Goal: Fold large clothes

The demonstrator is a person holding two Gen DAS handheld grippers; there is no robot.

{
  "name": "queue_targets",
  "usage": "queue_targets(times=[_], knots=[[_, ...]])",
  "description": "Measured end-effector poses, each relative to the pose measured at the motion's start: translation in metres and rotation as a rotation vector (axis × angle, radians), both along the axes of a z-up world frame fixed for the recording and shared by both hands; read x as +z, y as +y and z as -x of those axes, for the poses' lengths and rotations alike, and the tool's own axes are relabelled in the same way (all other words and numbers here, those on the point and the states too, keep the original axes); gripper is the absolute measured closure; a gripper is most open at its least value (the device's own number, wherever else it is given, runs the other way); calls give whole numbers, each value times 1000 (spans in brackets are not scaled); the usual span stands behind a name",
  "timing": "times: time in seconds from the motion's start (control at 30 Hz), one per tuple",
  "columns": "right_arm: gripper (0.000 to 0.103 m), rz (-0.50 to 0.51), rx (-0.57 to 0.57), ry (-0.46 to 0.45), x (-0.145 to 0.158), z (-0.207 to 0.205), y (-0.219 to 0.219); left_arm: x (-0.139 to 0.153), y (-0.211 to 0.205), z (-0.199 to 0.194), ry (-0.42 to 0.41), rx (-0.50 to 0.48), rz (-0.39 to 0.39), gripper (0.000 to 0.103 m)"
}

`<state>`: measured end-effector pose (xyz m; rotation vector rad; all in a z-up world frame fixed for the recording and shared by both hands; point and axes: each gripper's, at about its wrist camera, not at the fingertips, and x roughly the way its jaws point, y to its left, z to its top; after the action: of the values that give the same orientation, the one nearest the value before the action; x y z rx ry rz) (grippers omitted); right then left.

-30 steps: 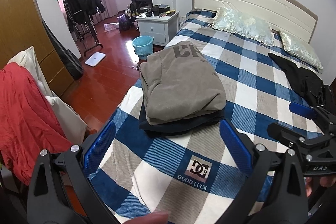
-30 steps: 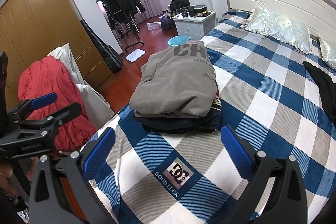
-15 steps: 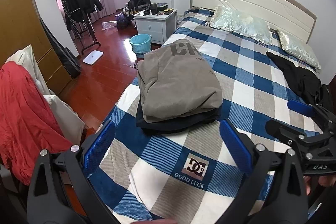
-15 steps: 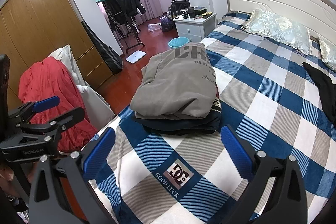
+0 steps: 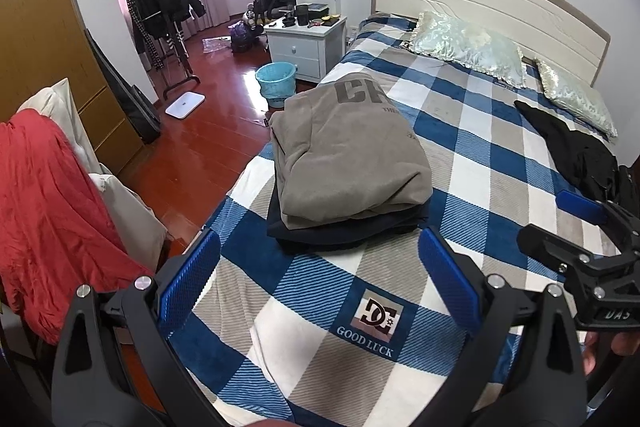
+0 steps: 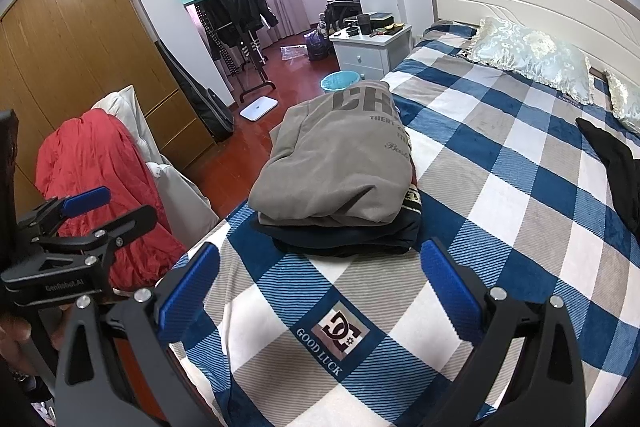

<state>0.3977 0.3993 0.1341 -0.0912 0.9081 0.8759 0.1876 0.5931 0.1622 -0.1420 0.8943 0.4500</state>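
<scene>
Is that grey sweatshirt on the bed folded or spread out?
Folded: the grey sweatshirt forms a compact layered bundle atop a dark folded garment on the checked bedspread.

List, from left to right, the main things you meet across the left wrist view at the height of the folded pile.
red cloth → grey sweatshirt on the folded pile → black garment lying unfolded on the bed

Bare blanket (image 5: 492, 163) right of folded stack (image 5: 348, 167)
</scene>
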Motion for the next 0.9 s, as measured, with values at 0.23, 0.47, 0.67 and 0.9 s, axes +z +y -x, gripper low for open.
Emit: queue_targets(times=[0.23, 0.47, 0.67, 0.9], knots=[[4, 1, -3, 1, 0, 0, 1, 2, -5, 1, -6, -17, -14, 7], [4, 1, -2, 1, 0, 1, 1, 2, -9, 1, -4, -19, -13, 7], [4, 2, -1, -1, 0, 1, 2, 3, -10, 1, -5, -20, -17, 7], [4, 2, -2, -1, 0, 1, 2, 5, -12, 1, -5, -26, -17, 7]])
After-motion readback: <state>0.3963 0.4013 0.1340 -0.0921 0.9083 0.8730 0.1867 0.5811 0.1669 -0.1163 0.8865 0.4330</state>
